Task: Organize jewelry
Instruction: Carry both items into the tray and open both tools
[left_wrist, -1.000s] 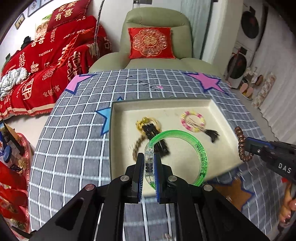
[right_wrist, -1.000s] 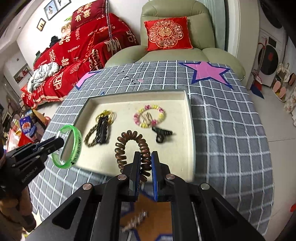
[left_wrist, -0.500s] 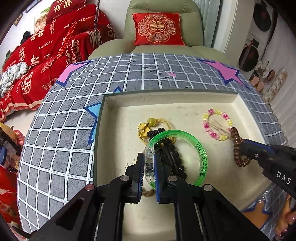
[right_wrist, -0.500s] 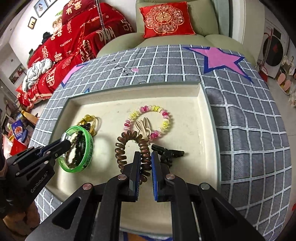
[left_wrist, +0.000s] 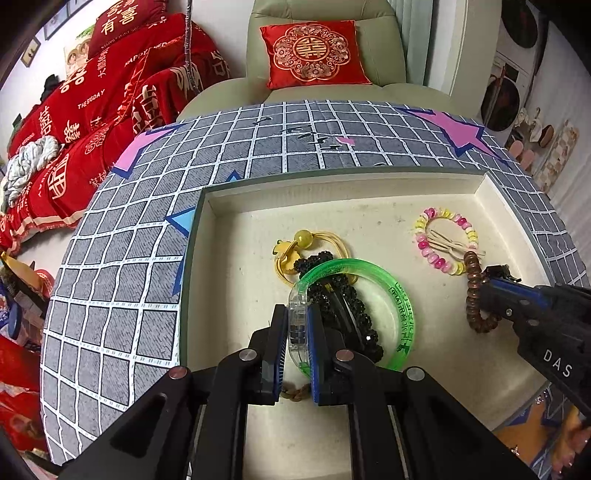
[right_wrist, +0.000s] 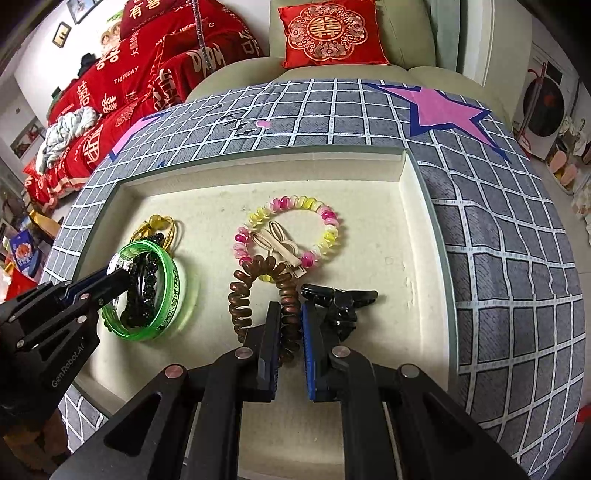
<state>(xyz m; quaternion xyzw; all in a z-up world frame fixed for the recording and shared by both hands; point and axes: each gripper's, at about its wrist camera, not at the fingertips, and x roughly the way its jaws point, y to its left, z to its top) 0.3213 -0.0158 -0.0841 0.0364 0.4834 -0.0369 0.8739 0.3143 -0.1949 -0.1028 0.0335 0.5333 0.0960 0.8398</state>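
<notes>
Partly hidden black beads (left_wrist: 334, 291) behind green bangle (left_wrist: 400, 295), braided cord (left_wrist: 293, 392) cut off

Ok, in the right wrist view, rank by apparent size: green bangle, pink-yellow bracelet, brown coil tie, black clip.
1. Pink-yellow bracelet and green bangle: alike, and the bangle is seen tilted, so unranked.
3. Brown coil tie, nearest the camera.
4. Black clip.

My left gripper (left_wrist: 297, 325) reaches forward and low, its two blue-padded fingers (left_wrist: 277, 332) pinched close together on something thin. My right gripper (right_wrist: 288, 325) comes in from the right side, its fingers (right_wrist: 308, 332) likewise nearly closed, clamped around what it holds.
</notes>
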